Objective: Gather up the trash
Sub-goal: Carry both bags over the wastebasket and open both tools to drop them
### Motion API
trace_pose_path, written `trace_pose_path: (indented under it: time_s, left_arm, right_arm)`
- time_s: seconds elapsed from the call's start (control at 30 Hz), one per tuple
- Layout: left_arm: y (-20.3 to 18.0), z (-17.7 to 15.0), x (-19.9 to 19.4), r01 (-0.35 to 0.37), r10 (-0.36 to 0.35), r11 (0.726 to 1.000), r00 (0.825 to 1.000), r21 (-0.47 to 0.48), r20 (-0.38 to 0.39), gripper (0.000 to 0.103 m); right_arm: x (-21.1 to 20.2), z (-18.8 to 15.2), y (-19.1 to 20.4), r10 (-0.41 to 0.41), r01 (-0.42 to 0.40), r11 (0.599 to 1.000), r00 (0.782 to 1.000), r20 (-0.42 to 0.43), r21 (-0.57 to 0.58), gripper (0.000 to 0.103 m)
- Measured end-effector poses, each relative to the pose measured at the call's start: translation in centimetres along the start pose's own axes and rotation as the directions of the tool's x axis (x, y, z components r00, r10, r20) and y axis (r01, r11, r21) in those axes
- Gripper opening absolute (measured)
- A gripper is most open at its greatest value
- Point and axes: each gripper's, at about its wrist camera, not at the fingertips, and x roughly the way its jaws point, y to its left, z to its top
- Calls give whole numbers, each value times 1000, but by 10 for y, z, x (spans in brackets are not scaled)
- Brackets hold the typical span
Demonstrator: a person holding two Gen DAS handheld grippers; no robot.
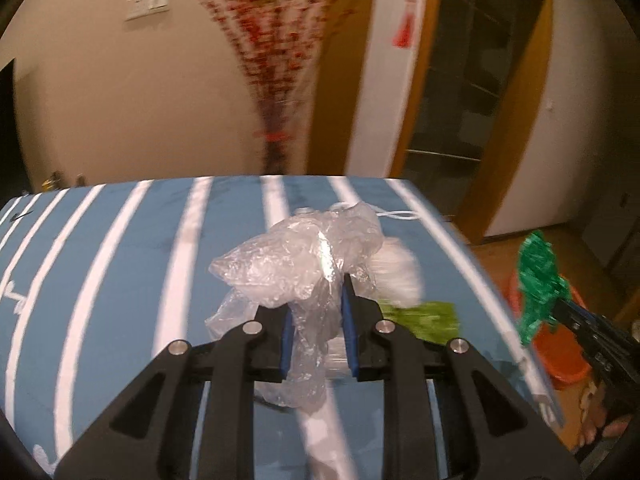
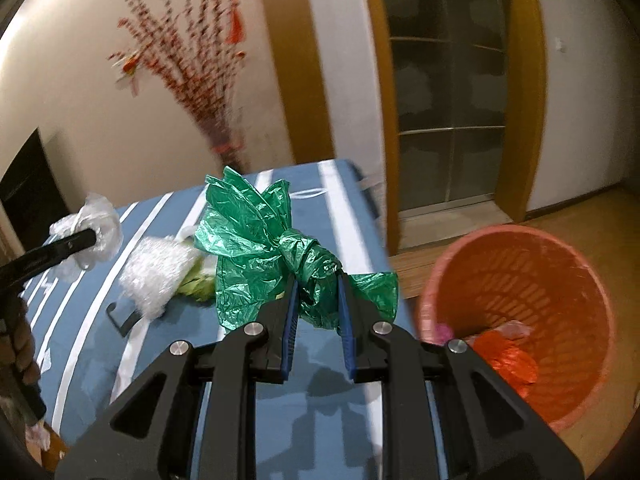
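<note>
My left gripper (image 1: 318,280) is shut on a crumpled clear plastic bag (image 1: 296,264) and holds it above the blue striped tabletop (image 1: 120,280). It also shows in the right wrist view (image 2: 86,236) with the clear bag (image 2: 100,216). My right gripper (image 2: 316,276) is shut on a knotted green plastic bag (image 2: 264,236), held above the table's right edge, left of the orange basket (image 2: 520,320). The green bag shows in the left wrist view (image 1: 538,276) above the basket (image 1: 560,352).
A white bubble-wrap wad (image 2: 156,272) and a light green scrap (image 2: 200,284) lie on the table. The basket stands on the wooden floor and holds some orange and pink trash (image 2: 504,356). A red branch decoration (image 2: 200,72) stands behind the table.
</note>
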Motion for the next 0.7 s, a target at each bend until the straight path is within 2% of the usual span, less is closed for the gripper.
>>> trace_pose_path:
  time_s: [0.17, 0.37, 0.7]
  left_arm:
    - [-53, -2, 2, 104, -103, 994, 995, 47, -7, 22]
    - [-113, -10, 15, 209, -206, 974, 978, 88, -39, 22]
    - [-194, -23, 40, 354, -342, 929, 933, 108, -111, 22]
  right_arm:
    - [-18, 2, -31, -87, 85, 995, 995, 47, 60, 19]
    - [-32, 1, -66, -178, 169, 979, 981, 74, 115, 19]
    - [-43, -8, -125, -283, 263, 938, 957, 59, 226, 19]
